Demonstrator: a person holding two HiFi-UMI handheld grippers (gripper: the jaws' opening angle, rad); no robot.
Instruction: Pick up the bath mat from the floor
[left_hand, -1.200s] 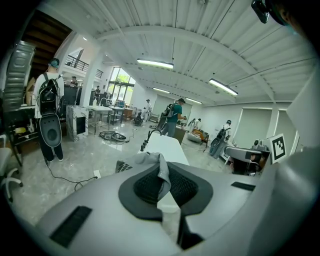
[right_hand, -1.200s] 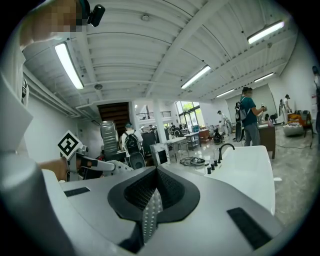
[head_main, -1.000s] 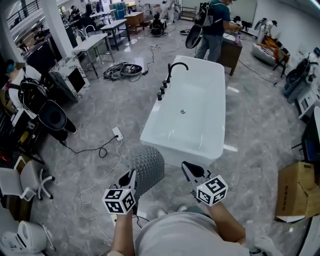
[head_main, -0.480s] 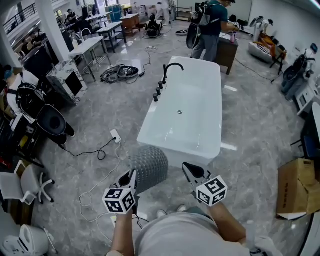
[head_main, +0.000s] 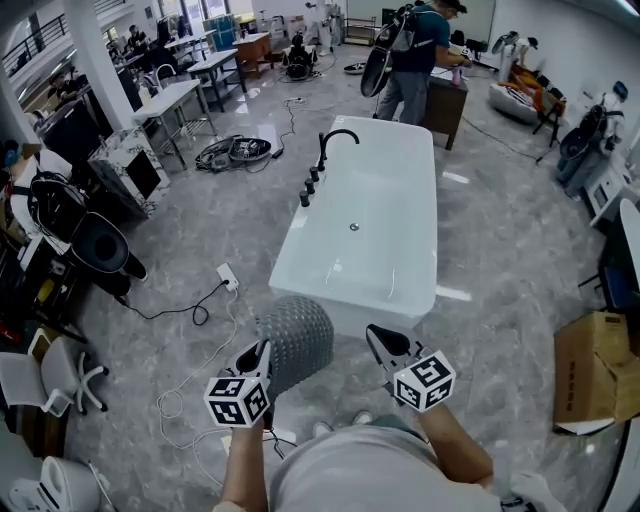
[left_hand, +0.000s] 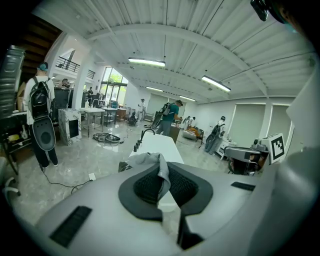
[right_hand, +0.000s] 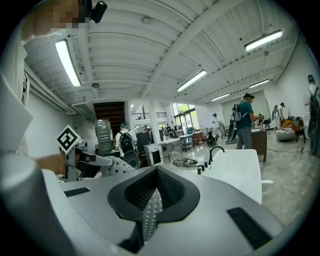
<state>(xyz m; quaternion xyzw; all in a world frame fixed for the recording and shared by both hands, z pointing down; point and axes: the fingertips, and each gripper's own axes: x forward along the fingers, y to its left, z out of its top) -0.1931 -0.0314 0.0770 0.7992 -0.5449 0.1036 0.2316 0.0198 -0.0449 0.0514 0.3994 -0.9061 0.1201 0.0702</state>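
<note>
The grey dotted bath mat (head_main: 297, 338) hangs off the floor in front of me, bunched into a rounded fold. My left gripper (head_main: 262, 353) is shut on its edge. In the left gripper view a pale fold of the mat (left_hand: 146, 161) is pinched between the dark pads of the left gripper (left_hand: 162, 169). My right gripper (head_main: 379, 338) is level with the left one and a little to the right, apart from the mat. The right gripper (right_hand: 156, 171) has its jaws shut, and from there the mat (right_hand: 118, 166) shows at the left.
A white bathtub (head_main: 330, 290) with a black tap (head_main: 337, 138) stands just ahead. A white power strip (head_main: 228, 277) and its cables lie on the floor to the left. A cardboard box (head_main: 592, 370) is at the right. A person (head_main: 408, 58) stands beyond the tub, and tables (head_main: 180, 98) stand at the back left.
The view has drifted slightly, so the bathtub sits a little further left. Both grippers and the hanging mat keep the same pose.
</note>
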